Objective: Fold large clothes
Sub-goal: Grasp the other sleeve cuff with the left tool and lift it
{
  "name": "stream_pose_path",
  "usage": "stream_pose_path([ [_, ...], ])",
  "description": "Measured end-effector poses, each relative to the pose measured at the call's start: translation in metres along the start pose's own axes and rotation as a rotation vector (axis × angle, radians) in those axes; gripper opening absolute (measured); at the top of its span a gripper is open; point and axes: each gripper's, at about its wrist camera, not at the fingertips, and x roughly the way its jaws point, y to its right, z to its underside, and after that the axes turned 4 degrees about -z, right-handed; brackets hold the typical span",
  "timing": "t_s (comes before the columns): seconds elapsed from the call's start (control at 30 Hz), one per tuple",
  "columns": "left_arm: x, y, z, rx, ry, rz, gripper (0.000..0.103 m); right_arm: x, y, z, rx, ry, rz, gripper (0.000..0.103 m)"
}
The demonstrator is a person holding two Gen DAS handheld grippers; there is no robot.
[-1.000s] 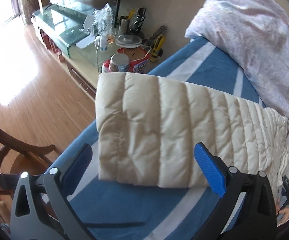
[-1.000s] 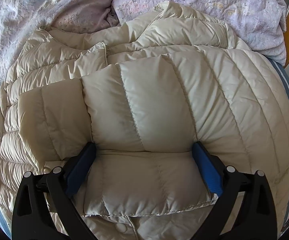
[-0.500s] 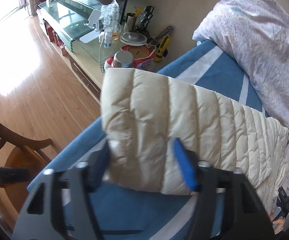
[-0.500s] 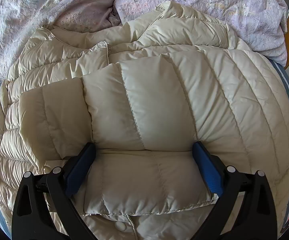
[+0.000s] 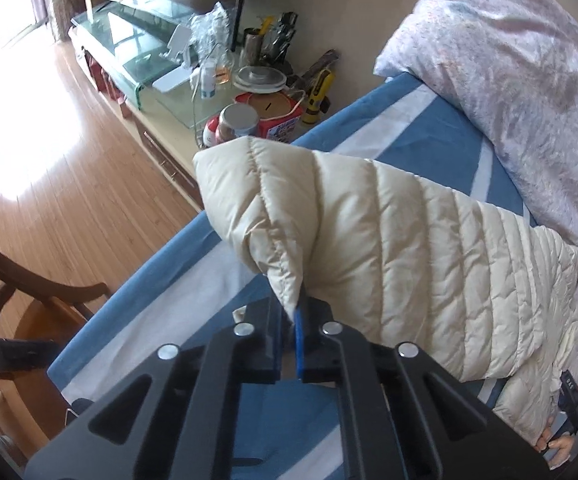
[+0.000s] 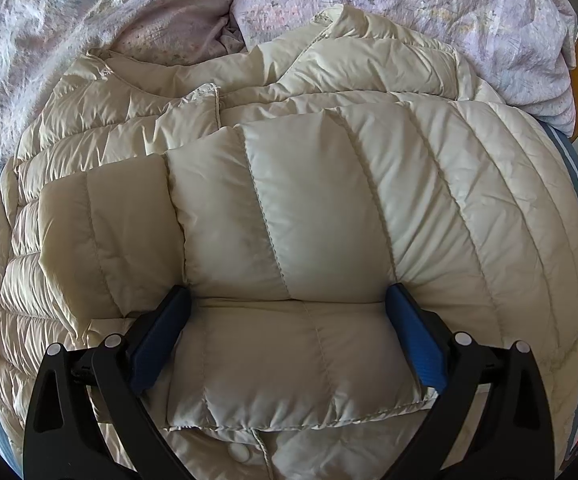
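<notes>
On the bed (image 5: 421, 128), left gripper (image 5: 295, 322) is pinching the jacket's (image 6: 329, 208) unfolded sleeve (image 5: 329, 216); right gripper (image 6: 289, 336) is gaping over the folded one.

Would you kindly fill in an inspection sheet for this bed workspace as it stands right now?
Surface: blue bedsheet with white stripes.
Job's things: cream down jacket spread out, sleeve lifted at the cuff.
Clutter: floral duvet bunched behind the jacket.
Grippers: left gripper shut on the sleeve cuff; right gripper open, straddling a folded panel.
Cables: a thin white cord on the side cabinet.
Surroundings: wooden floor, chair.
</notes>
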Motion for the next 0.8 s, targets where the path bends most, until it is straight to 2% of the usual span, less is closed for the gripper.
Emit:
stream_pose_path([
  [0.17, -0.023, 0.027, -0.005, 0.054, 0.057, 0.037, 0.003, 0.000, 0.000, 0.000, -0.012, -0.011, -0.007, 0.100],
  [0.37, -0.068, 0.097, -0.013, 0.158, 0.140, 0.174, 0.003, 0.000, 0.001, -0.003, -0.022, -0.026, -0.014, 0.100],
  [0.47, -0.082, 0.136, -0.011, 0.202, 0.149, 0.248, 0.003, 0.000, 0.002, -0.005, -0.024, -0.029, -0.016, 0.100],
  [0.6, -0.101, 0.209, 0.006, 0.319, 0.153, 0.345, 0.003, -0.003, 0.004, -0.005, -0.023, -0.033, -0.027, 0.100],
  [0.8, -0.119, 0.303, 0.048, 0.496, 0.138, 0.440, 0.003, -0.015, 0.013, -0.003, -0.008, -0.043, -0.077, 0.100],
])
